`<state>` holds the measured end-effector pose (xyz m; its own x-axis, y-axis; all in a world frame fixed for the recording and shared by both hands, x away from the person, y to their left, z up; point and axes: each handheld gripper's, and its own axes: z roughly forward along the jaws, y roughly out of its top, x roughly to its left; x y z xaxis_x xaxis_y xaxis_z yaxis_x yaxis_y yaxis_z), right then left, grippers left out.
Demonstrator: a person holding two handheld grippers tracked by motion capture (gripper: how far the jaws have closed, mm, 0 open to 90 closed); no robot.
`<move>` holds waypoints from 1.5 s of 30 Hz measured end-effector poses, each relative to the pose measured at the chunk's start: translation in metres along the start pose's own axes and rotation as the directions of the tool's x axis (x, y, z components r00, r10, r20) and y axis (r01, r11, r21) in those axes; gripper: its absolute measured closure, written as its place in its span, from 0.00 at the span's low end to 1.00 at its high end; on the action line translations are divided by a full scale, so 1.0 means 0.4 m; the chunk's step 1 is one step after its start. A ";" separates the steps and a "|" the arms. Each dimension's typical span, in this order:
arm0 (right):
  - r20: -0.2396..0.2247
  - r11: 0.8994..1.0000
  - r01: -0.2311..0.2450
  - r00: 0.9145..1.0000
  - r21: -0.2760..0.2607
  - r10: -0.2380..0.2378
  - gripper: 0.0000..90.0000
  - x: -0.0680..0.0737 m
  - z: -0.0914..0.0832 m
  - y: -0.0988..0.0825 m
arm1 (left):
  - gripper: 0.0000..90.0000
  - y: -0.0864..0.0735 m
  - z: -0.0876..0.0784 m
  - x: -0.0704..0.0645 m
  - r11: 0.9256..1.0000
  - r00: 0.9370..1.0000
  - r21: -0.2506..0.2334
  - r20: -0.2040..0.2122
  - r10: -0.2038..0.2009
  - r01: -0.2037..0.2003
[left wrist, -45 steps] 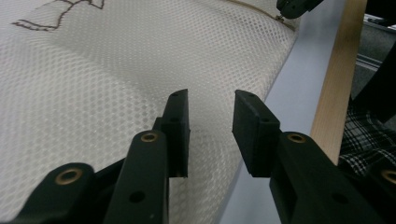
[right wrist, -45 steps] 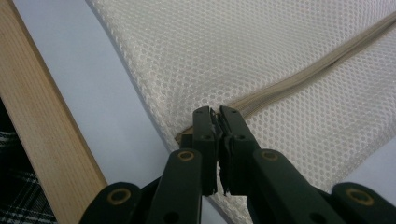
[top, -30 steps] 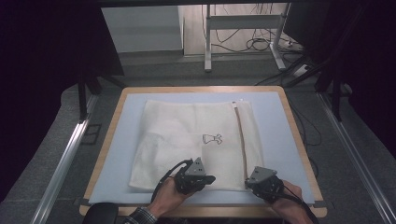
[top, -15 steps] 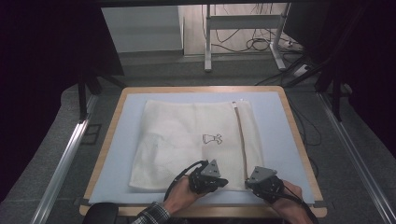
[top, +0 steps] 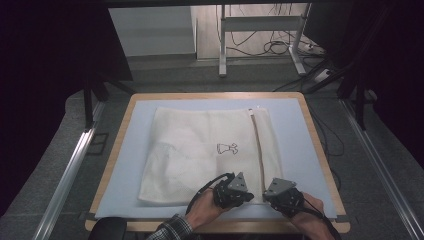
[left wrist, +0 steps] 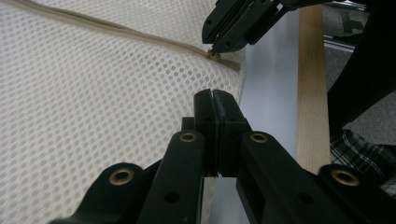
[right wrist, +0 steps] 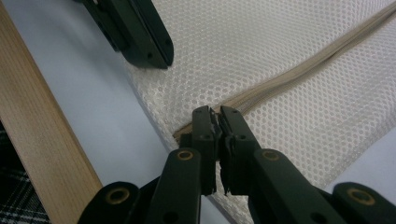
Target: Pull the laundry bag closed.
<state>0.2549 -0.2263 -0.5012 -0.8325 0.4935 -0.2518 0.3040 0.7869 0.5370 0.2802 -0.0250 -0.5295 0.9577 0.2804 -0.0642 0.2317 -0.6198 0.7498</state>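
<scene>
— Lying flat on the pale blue mat (top: 300,130) is a cream mesh laundry bag (top: 200,150), its zipper (top: 259,150) running from the far edge to the near one along the bag's right side. Small dark print mid-panel. Zip looks closed along all I can see.

— Where's the puller?

— At the near end of the zip, by my reading. The right gripper (right wrist: 215,116) has its jaws pressed together on a small brass-coloured tab (left wrist: 214,54) right at that end; from the left gripper view you can see the tips nipping it against the mesh.

— And the other one?

— The left gripper (left wrist: 215,95) sits just beside it on the bag's near edge, jaws pressed together with nothing between them that I can make out. It rests near the mesh; whether it pins the cloth down I cannot tell.

— So how far along?

— Early, I'd judge. The tab is taken; no opening shows along the zip. Left to do: steady the bag and draw the puller up the track. Wooden table rim (top: 320,150) frames the mat; cables on the floor beyond.
</scene>
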 end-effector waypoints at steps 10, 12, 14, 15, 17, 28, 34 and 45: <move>0.001 1.000 -0.013 1.000 -0.010 0.013 0.93 0.000 -0.001 0.000 | 0.98 0.022 0.031 -0.010 1.000 1.000 0.014 -0.010 0.011 -0.011; 0.002 1.000 -0.014 1.000 -0.011 0.014 0.93 0.000 -0.001 0.000 | 0.98 0.022 0.036 -0.012 1.000 1.000 0.020 -0.020 0.015 -0.014; 0.002 1.000 -0.013 1.000 -0.013 0.013 0.93 0.001 -0.002 0.000 | 0.98 0.017 0.039 -0.013 1.000 1.000 0.009 -0.020 -0.002 0.002; 0.002 1.000 -0.013 1.000 -0.014 0.013 0.93 0.001 -0.002 0.000 | 0.98 0.015 0.039 -0.010 1.000 1.000 0.008 -0.016 -0.006 0.006; 0.003 1.000 -0.013 1.000 -0.015 0.013 0.93 0.001 -0.002 0.000 | 0.98 0.011 0.040 -0.009 1.000 1.000 -0.010 -0.007 -0.026 0.026; 0.007 1.000 0.000 1.000 -0.010 0.000 0.93 -0.001 0.001 0.004 | 1.00 0.007 0.040 -0.017 1.000 0.999 -0.005 -0.029 0.013 -0.013; 0.036 1.000 -0.001 0.999 -0.006 0.001 0.94 -0.004 0.007 0.008 | 1.00 0.007 0.038 -0.017 0.999 0.999 0.006 -0.032 0.032 -0.032; 0.058 1.000 -0.008 0.998 -0.013 0.009 0.95 -0.026 0.020 0.015 | 1.00 0.006 0.038 -0.014 0.999 0.999 0.002 -0.027 0.037 -0.037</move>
<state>0.2690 -0.2238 -0.5018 -0.8014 0.5212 -0.2935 0.3046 0.7779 0.5496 0.2781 -0.0393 -0.5373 0.9606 0.2774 -0.0187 0.1969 -0.6312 0.7502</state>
